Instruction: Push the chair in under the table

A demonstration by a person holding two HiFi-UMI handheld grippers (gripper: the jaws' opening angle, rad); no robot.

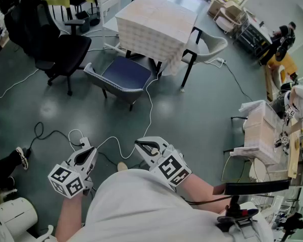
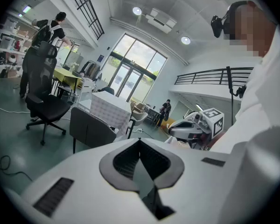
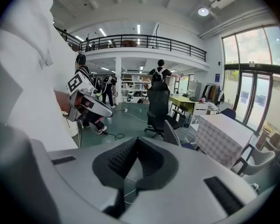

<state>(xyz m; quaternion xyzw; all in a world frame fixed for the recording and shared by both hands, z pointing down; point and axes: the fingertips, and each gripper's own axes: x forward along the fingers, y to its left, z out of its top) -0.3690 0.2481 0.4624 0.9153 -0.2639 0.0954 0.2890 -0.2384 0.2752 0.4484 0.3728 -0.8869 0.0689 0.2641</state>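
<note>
Largest first: a wide grey-green floor (image 1: 202,120), with a long bare stretch between the person and the furniture. At the far end, 1 square table (image 1: 156,21) under a checked cloth. Just off its near-left corner, the chair (image 1: 122,77) with the blue seat: pulled out, turned at an angle, patterned back on the near side, seat barely reaching the hem of the cloth. By the table's right edge, 1 pale chair (image 1: 208,47). Off to the left, 1 black office chair (image 1: 58,47), no part of the job.

Low in the head view, close against the white shirt, 2 grippers: the left gripper (image 1: 85,147) and the right gripper (image 1: 141,145), both well apart from the chair and touching nothing. Jaws of each pressed together, empty between the pads.

Smallest: thin white cables (image 1: 118,145) looping over the floor between grippers and chair, 1 strand running just beside the chair's legs.

By the look of it, none of the push done yet. Left to do: close the distance, set shut jaws against the chair back, square the chair to the table, slide the seat under the cloth. Worth minding: the cable near the legs.
</note>
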